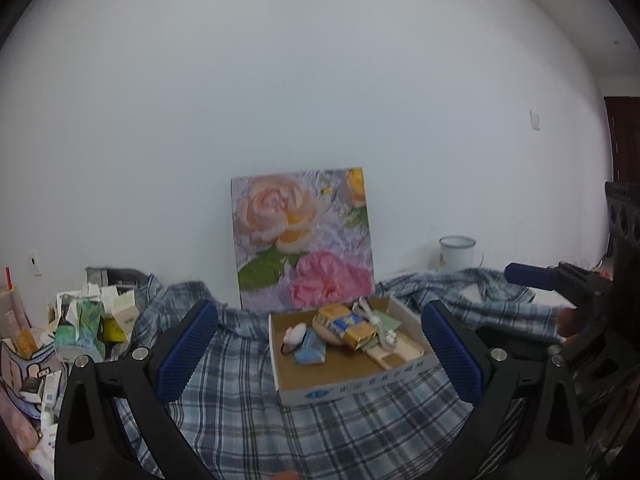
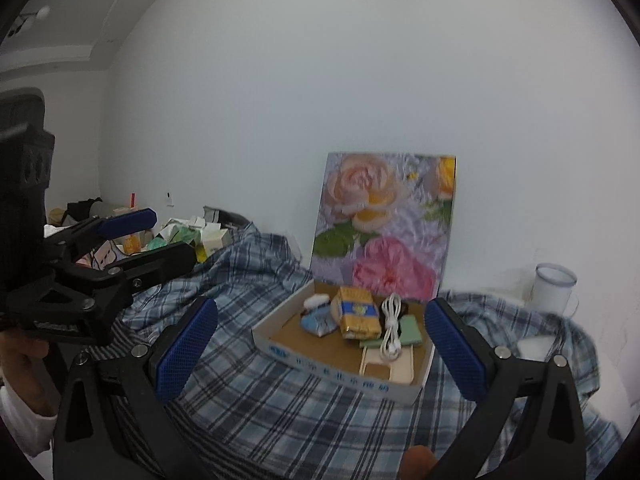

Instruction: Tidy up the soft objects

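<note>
A plaid shirt point(image 1: 248, 412) lay spread over the table, a shallow cardboard box point(image 1: 352, 384) of small items resting on it. Above the cloth, the left gripper point(image 1: 320, 354) and right gripper point(image 2: 320, 350) gaped wide, both empty.

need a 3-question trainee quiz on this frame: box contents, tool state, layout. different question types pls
1. True or false: the left tool and the right tool are both open and hold nothing.
2. Which lies in the cardboard box? A) the white cable B) the enamel mug C) the flower painting
3. Fill in: the box rests on a ___ cloth.

Key
1. True: each tool's blue pads stand wide apart, with nothing between them.
2. A. The mug stands off to the right by the wall, and the painting leans on the wall behind the box.
3. Plaid (blue and white checks).
</note>
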Demonstrator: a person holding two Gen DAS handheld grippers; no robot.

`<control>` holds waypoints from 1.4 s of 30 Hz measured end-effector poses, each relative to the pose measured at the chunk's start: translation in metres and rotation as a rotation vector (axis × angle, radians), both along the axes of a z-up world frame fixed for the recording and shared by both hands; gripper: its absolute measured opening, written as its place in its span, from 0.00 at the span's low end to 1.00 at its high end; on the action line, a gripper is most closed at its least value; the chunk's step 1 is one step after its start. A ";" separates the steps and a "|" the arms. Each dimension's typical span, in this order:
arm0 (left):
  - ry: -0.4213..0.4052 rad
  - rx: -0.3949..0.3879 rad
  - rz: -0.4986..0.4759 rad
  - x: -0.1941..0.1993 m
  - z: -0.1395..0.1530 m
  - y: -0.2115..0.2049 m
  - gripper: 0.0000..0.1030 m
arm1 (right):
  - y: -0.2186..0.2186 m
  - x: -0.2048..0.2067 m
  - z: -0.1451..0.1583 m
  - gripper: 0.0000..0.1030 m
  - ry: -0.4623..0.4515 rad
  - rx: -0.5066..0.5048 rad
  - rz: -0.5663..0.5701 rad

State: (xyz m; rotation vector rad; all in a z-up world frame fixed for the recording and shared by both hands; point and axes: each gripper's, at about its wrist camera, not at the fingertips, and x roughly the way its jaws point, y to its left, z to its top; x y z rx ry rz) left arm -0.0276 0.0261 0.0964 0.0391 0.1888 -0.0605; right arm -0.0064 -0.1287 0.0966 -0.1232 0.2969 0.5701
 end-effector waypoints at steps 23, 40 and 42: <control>0.194 -0.029 0.001 0.041 -0.079 0.009 1.00 | -0.003 0.021 -0.063 1.00 0.147 -0.082 -0.047; 0.213 -0.053 0.003 0.044 -0.084 0.011 1.00 | 0.002 0.029 -0.071 1.00 0.198 -0.118 -0.043; 0.214 -0.050 0.005 0.044 -0.084 0.011 1.00 | 0.004 0.030 -0.071 1.00 0.201 -0.122 -0.039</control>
